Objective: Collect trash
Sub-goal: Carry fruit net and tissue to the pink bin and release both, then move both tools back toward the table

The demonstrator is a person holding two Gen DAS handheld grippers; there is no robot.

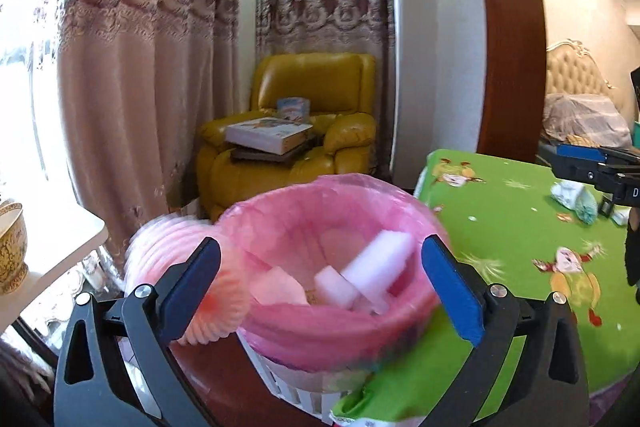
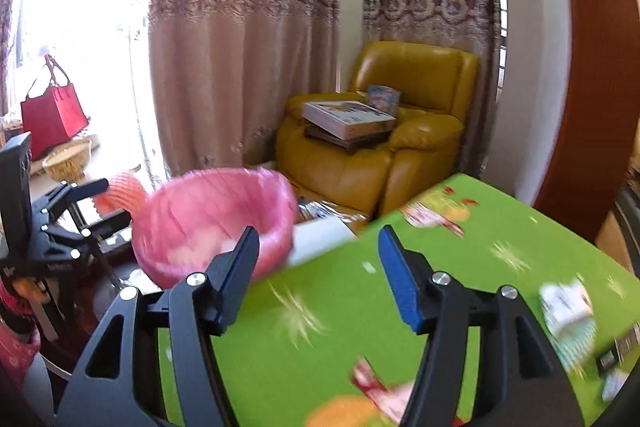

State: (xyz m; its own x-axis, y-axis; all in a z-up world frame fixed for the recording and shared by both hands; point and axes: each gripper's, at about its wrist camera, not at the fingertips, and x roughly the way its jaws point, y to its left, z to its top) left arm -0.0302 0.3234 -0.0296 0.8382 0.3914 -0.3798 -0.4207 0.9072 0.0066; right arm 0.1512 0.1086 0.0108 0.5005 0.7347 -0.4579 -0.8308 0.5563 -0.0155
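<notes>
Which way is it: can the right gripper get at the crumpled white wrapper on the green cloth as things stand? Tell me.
Probably yes. The right gripper is open and empty, over the green cloth. The crumpled white wrapper lies to its right with only bare cloth between them. The bin sits on the other side.

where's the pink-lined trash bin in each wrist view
Left wrist: the trash bin fills the lower centre, seen between the open left gripper fingers.
Right wrist: it sits left of centre, beyond the right gripper.
Shared landmark: the yellow armchair behind it.
</notes>
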